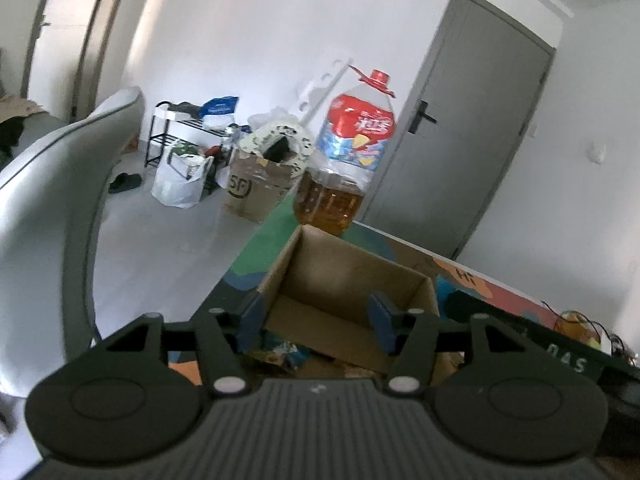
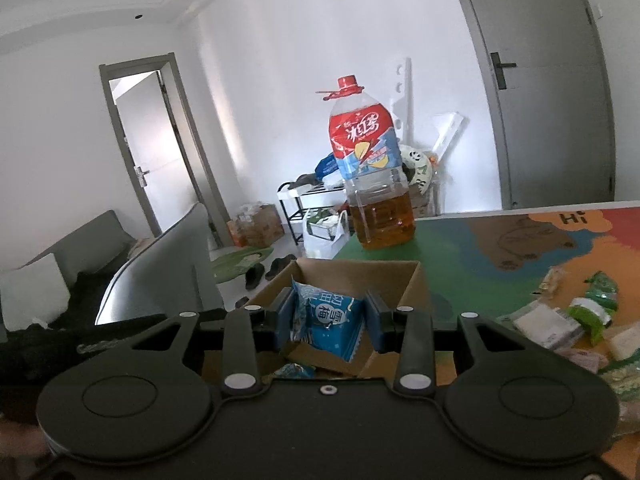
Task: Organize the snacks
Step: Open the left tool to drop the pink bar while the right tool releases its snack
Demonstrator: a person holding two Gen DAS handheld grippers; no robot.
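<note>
Snack packet (image 2: 330,318), blue with white Chinese characters, sits lower centre of the right wrist view, clamped between the blue pads of the right hand-held gripper (image 2: 330,316); jaws narrowed onto it, packet hanging over the open cardboard box (image 2: 416,280). Box interior in that view: brown bottom, a second bluish wrapper (image 2: 294,370) low at the near edge.

Left hand-held gripper (image 1: 316,318), lower centre of the left wrist view: jaws parted about halfway, nothing between the pads, only the same cardboard box (image 1: 348,272) seen through the gap. Crumpled wrappers (image 1: 280,350) show below the left pad at the box's near edge; whether inside or just in front, cannot tell.

Table (image 2: 460,248) carries a multicoloured mat in green, blue, brown, orange, red; "Hi" readable at right edge of the right wrist view. Loose snack packets (image 2: 580,312), green and pale, lie lower right, well apart from the box. Behind the box stands an oil bottle (image 2: 372,176), red cap, red-and-blue label with Chinese writing, amber liquid filling the lower third.

Room: white walls, grey door (image 2: 548,80) upper right, open doorway (image 2: 148,152) at left, grey chair back (image 1: 48,208), and on the floor a carton (image 1: 256,188) marked "SF"
</note>
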